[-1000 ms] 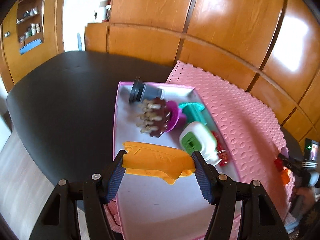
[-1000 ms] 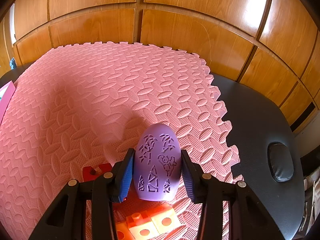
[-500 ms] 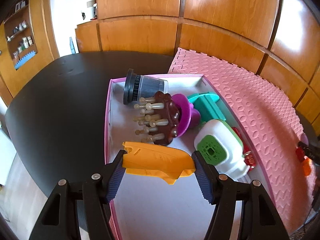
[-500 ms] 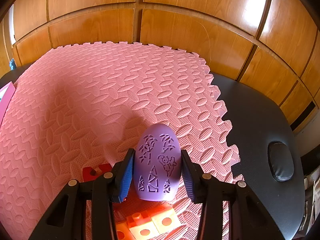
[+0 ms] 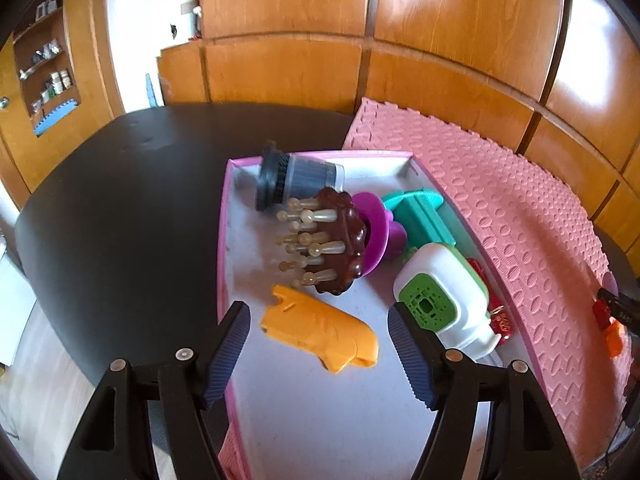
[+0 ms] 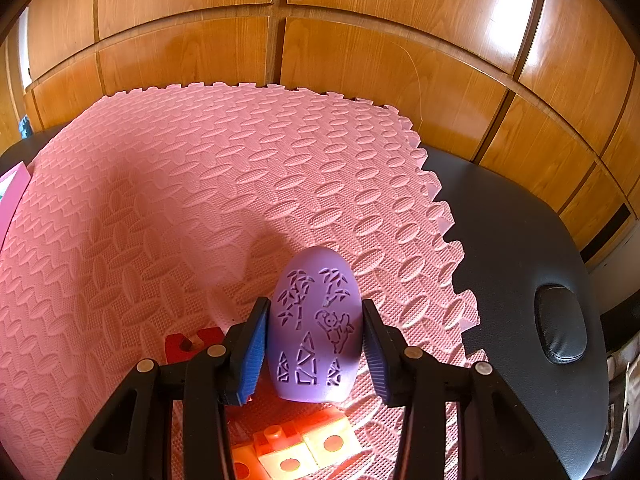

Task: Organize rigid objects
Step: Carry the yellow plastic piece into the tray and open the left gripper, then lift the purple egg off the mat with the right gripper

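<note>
The left claw (image 5: pixel 318 346) has just spread and released the orange piece (image 5: pixel 320 334), which now lies in the pink tray (image 5: pixel 222 240), just beside the brown brush (image 5: pixel 334 246). That placement looks complete. The right claw (image 6: pixel 314 346) pinches the purple egg-shaped piece (image 6: pixel 314 324) over the foam mat (image 6: pixel 200 184).

Bright daylight, glare on wood panels (image 5: pixel 460 32), fisheye-bent edges, dark corners

Left gripper (image 5: pixel 318 344): two black plastic arms with triangular cut-outs, silver screw heads at the pivots, and dark navy ribbed pads on the fingertips (image 5: pixel 230 344). Right gripper (image 6: pixel 314 354): the same black frame, round silver screws on each side, brighter blue ribbed pads on the inner faces of its fingers (image 6: pixel 253 354).
</note>
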### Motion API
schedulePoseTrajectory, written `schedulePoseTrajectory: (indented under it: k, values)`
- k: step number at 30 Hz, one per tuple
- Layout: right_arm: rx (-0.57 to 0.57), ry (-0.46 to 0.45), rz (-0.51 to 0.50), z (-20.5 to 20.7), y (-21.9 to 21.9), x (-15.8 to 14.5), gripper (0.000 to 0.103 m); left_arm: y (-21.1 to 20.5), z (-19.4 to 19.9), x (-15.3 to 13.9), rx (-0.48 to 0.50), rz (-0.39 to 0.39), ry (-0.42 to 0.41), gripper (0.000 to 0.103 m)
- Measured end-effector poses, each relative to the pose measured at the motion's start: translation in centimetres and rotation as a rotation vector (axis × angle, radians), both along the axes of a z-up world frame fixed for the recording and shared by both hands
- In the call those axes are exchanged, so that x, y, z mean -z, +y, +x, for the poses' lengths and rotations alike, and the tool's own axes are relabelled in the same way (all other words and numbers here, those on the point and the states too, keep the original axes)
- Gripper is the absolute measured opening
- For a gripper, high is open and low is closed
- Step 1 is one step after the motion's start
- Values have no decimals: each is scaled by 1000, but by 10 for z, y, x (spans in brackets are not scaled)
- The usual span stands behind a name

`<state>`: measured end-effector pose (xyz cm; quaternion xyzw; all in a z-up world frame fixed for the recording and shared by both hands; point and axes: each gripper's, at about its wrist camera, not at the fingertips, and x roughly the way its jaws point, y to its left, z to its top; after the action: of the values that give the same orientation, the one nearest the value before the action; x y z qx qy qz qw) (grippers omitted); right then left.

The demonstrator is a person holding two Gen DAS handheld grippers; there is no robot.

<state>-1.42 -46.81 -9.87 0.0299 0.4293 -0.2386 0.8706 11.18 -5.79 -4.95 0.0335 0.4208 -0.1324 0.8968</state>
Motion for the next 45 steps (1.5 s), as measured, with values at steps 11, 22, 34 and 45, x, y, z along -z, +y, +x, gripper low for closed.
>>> schedulePoseTrajectory:
  k: [11,22,34,45]
  values:
    - [0,1,-11,0,2,0,44,3,-53,-17,-17,-20,-77,77]
    - [8,4,-20,0,2,-1,44,-15,-71,-16,19,-2,-75,77]
    - [29,-6,16,-2,-1,-1,44,2,-74,-21,-10,-4,-93,77]
    - [47,-62,72,-8,-2,-12,44,27,-72,-24,-55,-28,-102,77]
